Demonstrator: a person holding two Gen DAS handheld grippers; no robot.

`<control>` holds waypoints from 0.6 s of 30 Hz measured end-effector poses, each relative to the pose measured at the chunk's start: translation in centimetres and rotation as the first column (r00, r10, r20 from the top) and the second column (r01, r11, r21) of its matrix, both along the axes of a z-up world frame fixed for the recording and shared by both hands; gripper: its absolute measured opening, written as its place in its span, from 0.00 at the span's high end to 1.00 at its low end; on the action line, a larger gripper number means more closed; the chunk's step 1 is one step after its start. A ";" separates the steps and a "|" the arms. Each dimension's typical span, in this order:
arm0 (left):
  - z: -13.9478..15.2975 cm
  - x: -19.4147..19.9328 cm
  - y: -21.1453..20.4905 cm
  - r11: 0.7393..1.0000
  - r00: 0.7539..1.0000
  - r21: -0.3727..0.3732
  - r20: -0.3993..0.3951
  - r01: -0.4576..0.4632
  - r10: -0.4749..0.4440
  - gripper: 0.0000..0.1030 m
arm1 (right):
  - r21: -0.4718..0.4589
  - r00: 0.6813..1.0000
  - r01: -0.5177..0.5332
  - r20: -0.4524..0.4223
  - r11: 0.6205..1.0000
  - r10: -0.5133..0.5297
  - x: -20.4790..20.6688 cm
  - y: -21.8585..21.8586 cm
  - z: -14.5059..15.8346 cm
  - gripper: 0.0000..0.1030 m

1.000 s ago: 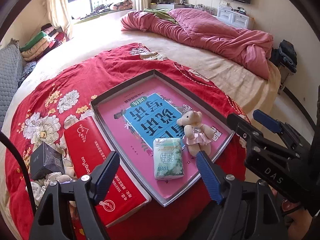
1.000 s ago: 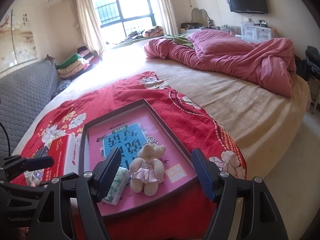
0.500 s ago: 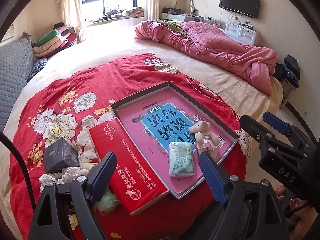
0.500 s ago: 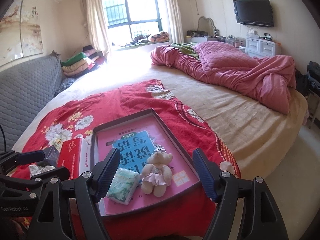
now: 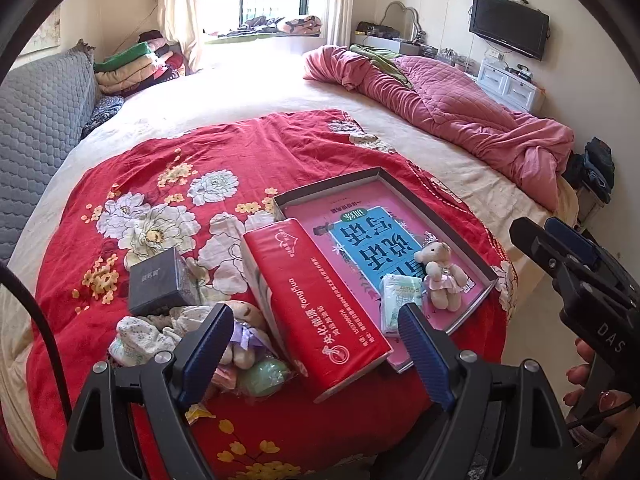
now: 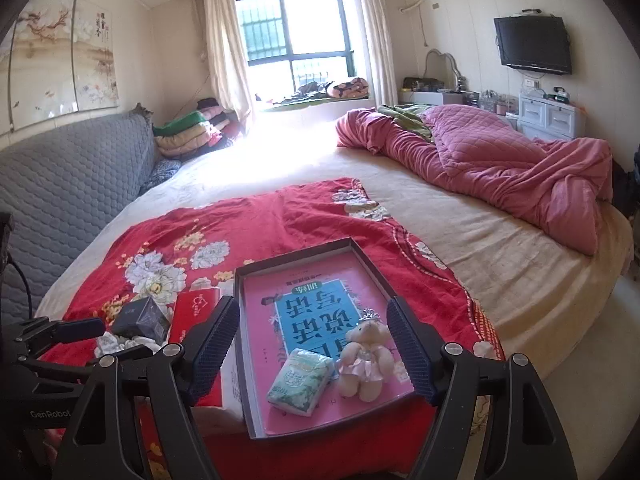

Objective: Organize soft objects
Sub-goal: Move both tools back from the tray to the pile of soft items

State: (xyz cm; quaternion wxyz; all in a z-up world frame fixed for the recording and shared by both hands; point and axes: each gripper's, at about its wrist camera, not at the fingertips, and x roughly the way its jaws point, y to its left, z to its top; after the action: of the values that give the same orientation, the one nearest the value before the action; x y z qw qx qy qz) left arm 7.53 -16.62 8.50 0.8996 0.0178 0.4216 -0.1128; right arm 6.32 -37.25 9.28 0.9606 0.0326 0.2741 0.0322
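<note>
Both grippers hang above the near edge of the bed, jaws spread wide with nothing in them. The left gripper looks down on the shallow dark-rimmed tray with the pink printed floor; the right gripper faces it too. In the tray's near corner lie a small cream teddy bear in a pink dress and, touching it, a soft green-and-white tissue pack. Left of the tray, beyond the long red carton, a heap of soft toys and floral cloth waits. I'd go for the heap next: come straight down over one piece, pinch its bulk, lift clear of the carton.
</note>
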 end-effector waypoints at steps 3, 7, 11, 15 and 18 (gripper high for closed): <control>0.3 -0.3 1.3 1.000 1.000 0.004 0.003 -0.021 0.021 0.19 | 0.002 1.000 -0.026 0.007 1.000 0.026 -0.1 1.1 0.5 0.25; 0.6 -0.5 3.2 0.999 0.999 -0.007 0.001 -0.049 0.049 0.19 | 0.002 0.998 -0.065 0.011 0.998 0.065 -0.3 2.7 1.0 0.25; 0.7 -0.7 5.2 0.996 0.996 -0.010 0.000 -0.088 0.088 0.19 | 0.011 0.993 -0.117 0.009 0.993 0.117 -0.4 4.6 1.4 0.25; 0.5 -0.9 7.7 0.992 0.992 -0.014 0.000 -0.126 0.126 0.19 | -0.006 0.986 -0.165 0.002 0.986 0.165 -0.3 7.0 1.5 0.25; 0.4 -0.9 10.4 0.985 0.985 -0.005 0.002 -0.172 0.172 0.19 | -0.004 0.979 -0.205 -0.011 0.979 0.204 -0.1 8.8 1.4 0.25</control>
State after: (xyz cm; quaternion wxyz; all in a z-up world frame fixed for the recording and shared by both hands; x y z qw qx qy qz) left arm 6.66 -6.27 8.90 0.9064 -0.0207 0.4204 -0.0355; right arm 6.19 -28.48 10.65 0.9508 0.0019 0.2811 0.1299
